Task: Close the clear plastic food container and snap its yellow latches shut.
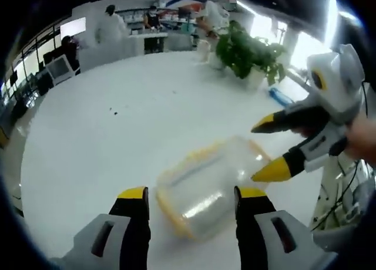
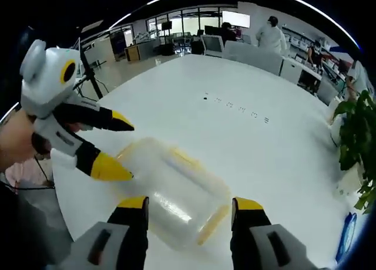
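A clear plastic food container (image 1: 205, 191) with yellow latches (image 1: 191, 159) lies on the white table (image 1: 117, 129). Its end sits between the jaws of my left gripper (image 1: 192, 193), which stands open around it. My right gripper (image 1: 258, 154) comes in from the right, open, its lower yellow fingertip (image 1: 271, 170) at the container's far edge. In the right gripper view the container (image 2: 176, 191) lies just ahead of my right gripper (image 2: 189, 203), with yellow latches (image 2: 214, 223) along its sides. The left gripper (image 2: 130, 152) reaches in from the left, one tip touching the container.
A potted plant (image 1: 247, 53) stands at the table's far side, also seen at the right edge as the plant (image 2: 358, 135). A blue object (image 2: 346, 243) lies near it. People in white coats (image 1: 111, 26) and monitors (image 1: 59, 67) are beyond the table. Small dark marks (image 2: 235, 108) dot the tabletop.
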Demonstrator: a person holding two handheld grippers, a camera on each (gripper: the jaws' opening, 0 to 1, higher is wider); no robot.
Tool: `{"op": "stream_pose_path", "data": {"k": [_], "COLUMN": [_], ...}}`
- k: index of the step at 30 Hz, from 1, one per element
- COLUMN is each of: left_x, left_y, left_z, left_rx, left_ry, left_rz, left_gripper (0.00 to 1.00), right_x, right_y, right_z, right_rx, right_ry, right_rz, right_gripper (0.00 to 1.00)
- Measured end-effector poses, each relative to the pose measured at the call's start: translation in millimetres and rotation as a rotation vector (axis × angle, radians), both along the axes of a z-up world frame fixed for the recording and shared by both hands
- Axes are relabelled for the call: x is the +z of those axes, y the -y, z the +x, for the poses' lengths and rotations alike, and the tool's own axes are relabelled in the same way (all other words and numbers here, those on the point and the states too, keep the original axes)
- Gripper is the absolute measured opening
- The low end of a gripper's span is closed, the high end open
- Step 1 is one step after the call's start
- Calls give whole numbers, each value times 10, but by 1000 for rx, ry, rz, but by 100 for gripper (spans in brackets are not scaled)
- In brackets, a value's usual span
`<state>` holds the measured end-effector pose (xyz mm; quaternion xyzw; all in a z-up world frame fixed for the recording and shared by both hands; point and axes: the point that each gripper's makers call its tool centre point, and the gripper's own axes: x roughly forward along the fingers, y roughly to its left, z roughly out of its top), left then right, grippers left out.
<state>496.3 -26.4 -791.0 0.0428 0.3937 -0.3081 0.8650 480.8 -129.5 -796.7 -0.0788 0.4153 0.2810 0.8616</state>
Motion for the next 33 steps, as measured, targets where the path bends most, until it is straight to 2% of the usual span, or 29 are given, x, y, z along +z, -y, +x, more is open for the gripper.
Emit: {"op": "stream_pose_path", "data": {"k": [4,7,16,25,28,29,30,31,32,33], "left_x": [9,12,-33,-234,-260,-276,-298,-332,-326,-327], "left_y": [-36,-59,-64,-86,-33,-14,-11,-2,19,18], "left_z": [19,16,22,-58,-101,-118,-118,-144,-134,-136], "left_rx": [68,97,108,163,165,163,161,157,202,216], "left_ry": [8,8,-8,-91,-121,-132,-118,-137,-153,-161], "left_rz": [-51,-72,-69,-119,-149,-155,-144,-141,-190,-209], "left_gripper": [55,56,56,54,49,50,51,51,52,52], "right_x": [42,21,21,-218,-243,-265,-268,-262,-260,-266], "right_y": [14,50,39,108,48,36,33,29,32,35], "right_z": [34,24,51,-48,-84,-104,-103,-96,-92,-94], "right_rx": [-71,-76,-80,-139,-123,-127,-120,-125,-126,-135], "right_ry": [33,35,30,-48,-53,-63,-58,-56,-53,-57], "right_rz": [94,89,103,155,168,163,161,171,172,178], "right_gripper": [56,56,57,58,55,56,57,56,56,56]}}
